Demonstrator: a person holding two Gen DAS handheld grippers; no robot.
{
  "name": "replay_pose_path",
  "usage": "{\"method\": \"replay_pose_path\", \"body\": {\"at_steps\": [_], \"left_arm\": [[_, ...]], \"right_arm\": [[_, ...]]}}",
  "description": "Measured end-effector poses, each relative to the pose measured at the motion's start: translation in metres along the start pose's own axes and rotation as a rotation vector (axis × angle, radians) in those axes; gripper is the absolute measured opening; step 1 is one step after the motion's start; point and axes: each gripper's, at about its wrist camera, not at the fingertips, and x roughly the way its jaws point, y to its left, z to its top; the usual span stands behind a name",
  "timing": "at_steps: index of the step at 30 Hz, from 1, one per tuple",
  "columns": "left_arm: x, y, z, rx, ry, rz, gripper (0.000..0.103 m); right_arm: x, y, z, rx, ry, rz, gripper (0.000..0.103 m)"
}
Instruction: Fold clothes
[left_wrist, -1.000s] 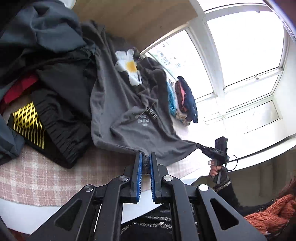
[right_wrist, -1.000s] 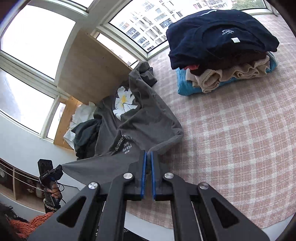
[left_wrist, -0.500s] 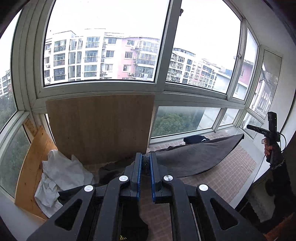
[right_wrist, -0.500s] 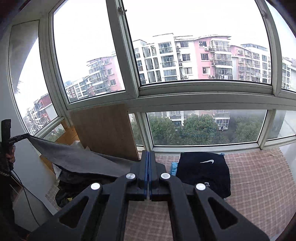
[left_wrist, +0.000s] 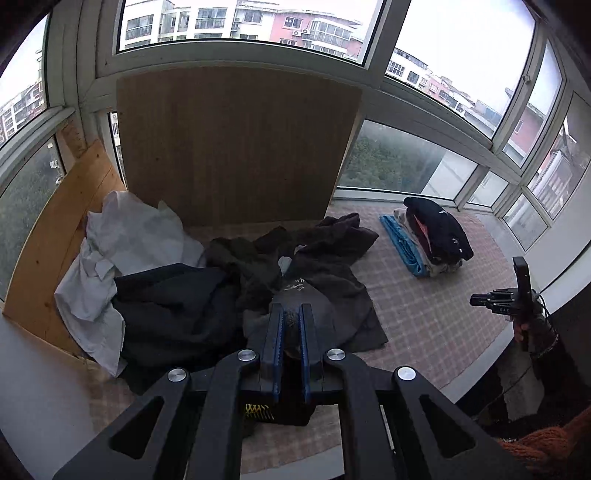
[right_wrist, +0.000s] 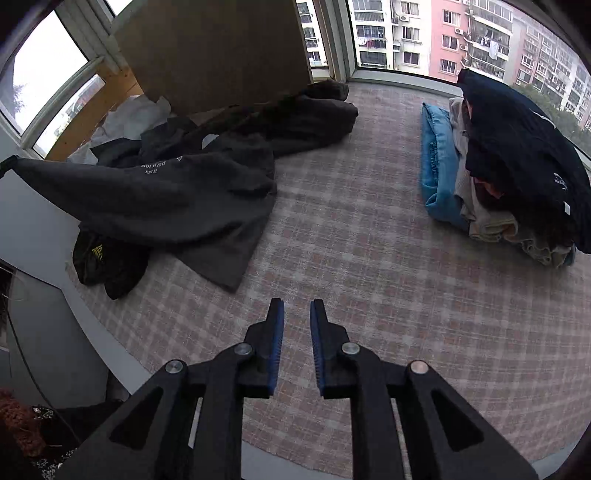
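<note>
My left gripper (left_wrist: 291, 308) is shut on a fold of the grey T-shirt (left_wrist: 325, 295), which bulges up between its blue pads. In the right wrist view the grey T-shirt (right_wrist: 177, 199), with white lettering, lies partly on the checked mat (right_wrist: 369, 258), and one corner is pulled taut up to the left edge. My right gripper (right_wrist: 297, 304) hovers over bare mat. Its jaws are opening and nothing is between them. The left wrist view shows the right gripper (left_wrist: 476, 299) far right, in a hand, clear of the shirt.
A stack of folded clothes (right_wrist: 509, 166) topped by a navy garment sits at the right by the window. Unfolded dark garments (left_wrist: 166, 306) and a white cloth (left_wrist: 122, 236) are heaped at the left. A wooden board (left_wrist: 236, 147) leans against the window.
The right gripper has let go of the shirt's hem, and that side has dropped onto the mat. Both views have swung down from the windows. The left gripper still holds the shirt.
</note>
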Motion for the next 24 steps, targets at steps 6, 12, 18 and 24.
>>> {"method": "replay_pose_path", "body": {"at_steps": [6,12,18,24], "left_arm": [[0.027,0.049,-0.023,-0.101,0.066,0.047,0.007],[0.031,0.061,-0.029,-0.093,0.083,0.028,0.007],[0.036,0.065,-0.027,-0.062,0.084,0.014,0.007],[0.047,0.066,-0.029,-0.033,0.088,-0.013,0.007]], "right_arm": [[0.115,0.038,0.012,0.001,0.105,0.040,0.015],[0.139,0.067,0.024,-0.033,0.145,-0.036,0.026],[0.145,0.076,0.030,0.036,0.183,-0.027,0.028],[0.138,0.066,0.023,0.069,0.206,0.043,0.006]]}}
